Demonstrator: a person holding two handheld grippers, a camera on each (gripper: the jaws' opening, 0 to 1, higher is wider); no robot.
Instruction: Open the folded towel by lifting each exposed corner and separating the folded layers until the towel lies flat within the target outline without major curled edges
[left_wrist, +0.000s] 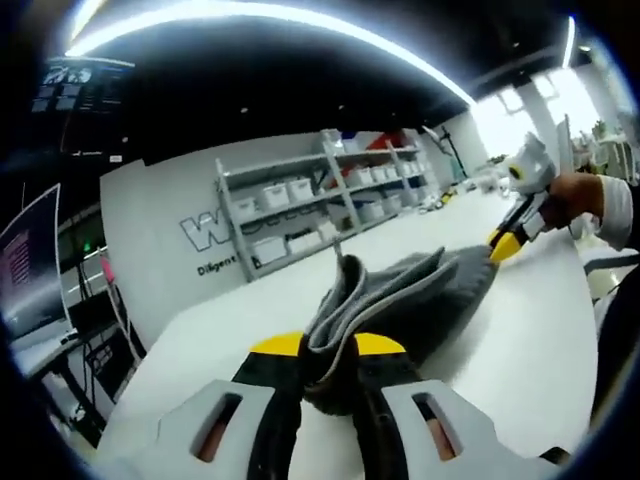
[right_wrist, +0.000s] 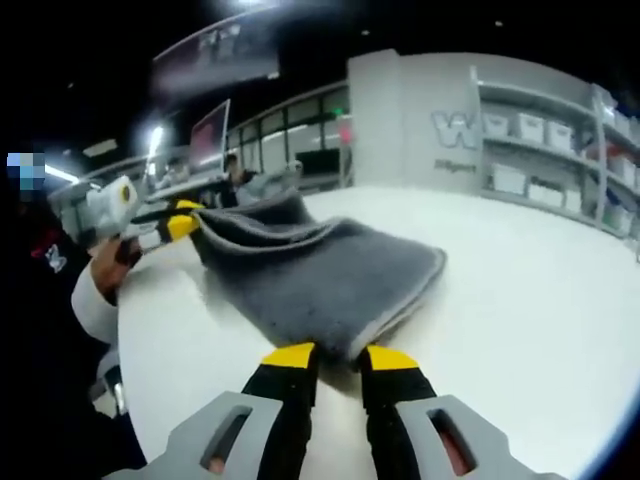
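The left gripper (left_wrist: 328, 362) is clamped on a bunched edge of the grey towel (left_wrist: 400, 295), its 2 yellow-tipped jaws pinching the folds. The right gripper (right_wrist: 339, 361) is closed on the opposite edge, cloth caught between its jaws. The towel hangs stretched between the 2 grippers over the white table (right_wrist: 520, 290), its middle sagging towards the tabletop. In the left gripper view the right gripper shows at the far right, held by a hand (left_wrist: 575, 195). Grey shelves (left_wrist: 310, 205) with white bins stand beyond the table.
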